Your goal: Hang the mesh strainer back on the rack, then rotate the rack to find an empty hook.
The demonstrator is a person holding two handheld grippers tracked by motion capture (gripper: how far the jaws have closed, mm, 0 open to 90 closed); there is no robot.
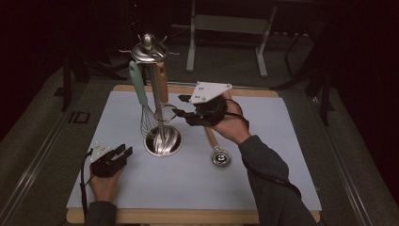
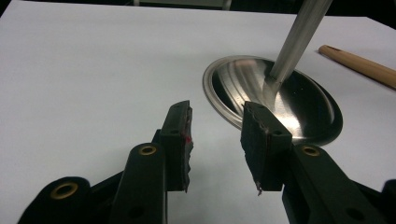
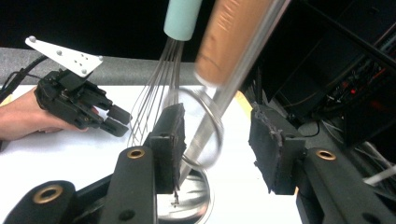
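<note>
We look down on a white mat [image 1: 282,141] on a table, where a steel utensil stand [image 1: 155,94] rises from a round, shiny base [image 1: 163,141]. A whisk with a pale green handle [image 1: 137,84] and a wooden-handled tool [image 1: 162,82] with a wire loop at its lower end [image 3: 205,126] hang from the stand's top disc.

Our right gripper [image 1: 176,106] reaches in at the hanging tool. In the right gripper view its jaws stand wide apart, with the wire loop and the stand's pole [image 3: 219,98] between them, and the pads press on nothing.

Our left gripper [image 1: 123,153] rests low on the mat just beside the base, jaws partly open and empty.

A second wooden-handled utensil with a metal head [image 1: 220,157] lies flat on the mat, near the right forearm.

The hanging tool looks light, and we judge it will swing freely from its hook. Its wire loop is thin, springy and slippery, so the stiff wooden handle seems the better place to take hold.
</note>
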